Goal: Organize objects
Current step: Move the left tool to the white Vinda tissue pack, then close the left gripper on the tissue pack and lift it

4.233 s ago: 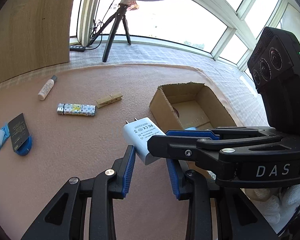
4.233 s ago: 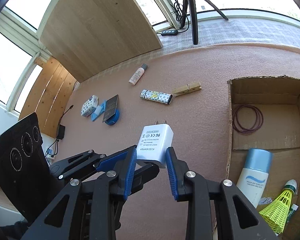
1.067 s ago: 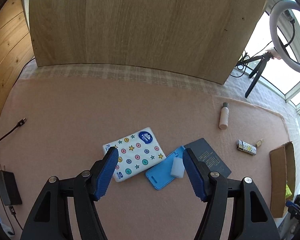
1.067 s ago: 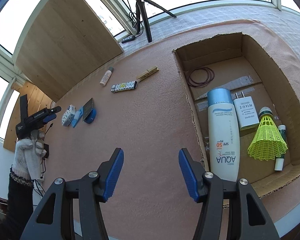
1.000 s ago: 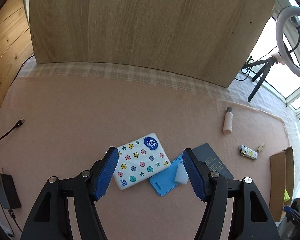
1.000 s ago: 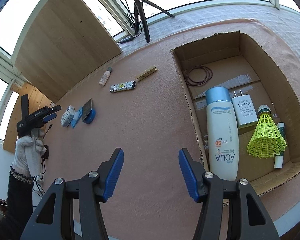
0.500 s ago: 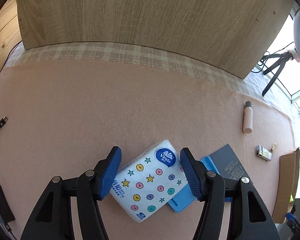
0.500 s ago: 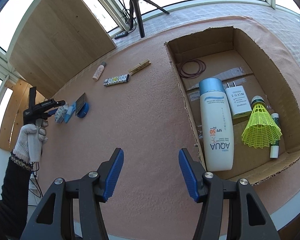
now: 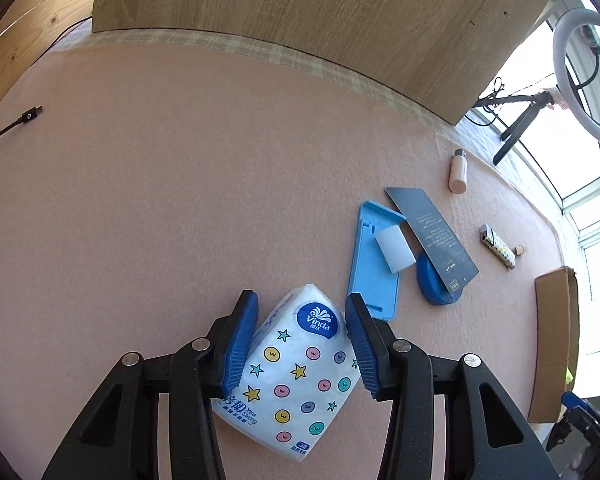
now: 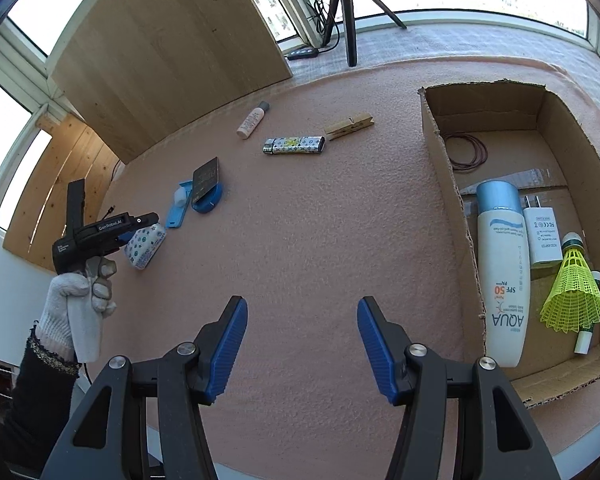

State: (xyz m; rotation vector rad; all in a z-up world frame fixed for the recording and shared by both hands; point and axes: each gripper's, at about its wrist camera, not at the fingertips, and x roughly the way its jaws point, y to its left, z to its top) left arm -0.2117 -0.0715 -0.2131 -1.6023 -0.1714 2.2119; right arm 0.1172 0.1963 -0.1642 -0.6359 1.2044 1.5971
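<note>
While my left gripper (image 9: pixel 300 344) has its blue pads on either side of the tissue pack (image 9: pixel 296 376) near the left end of the pink mat (image 9: pixel 180 200), I honestly can't tell if they're squeezing it or just framing it, so I'd say the step is the pickup and next I need a firm pinch and a lift toward the cardboard box (image 10: pixel 452 216) at the right end. My right gripper (image 10: pixel 302 340) is spread wide and empty. The pack's underside is hidden, and the box's right edge gets cut off.
</note>
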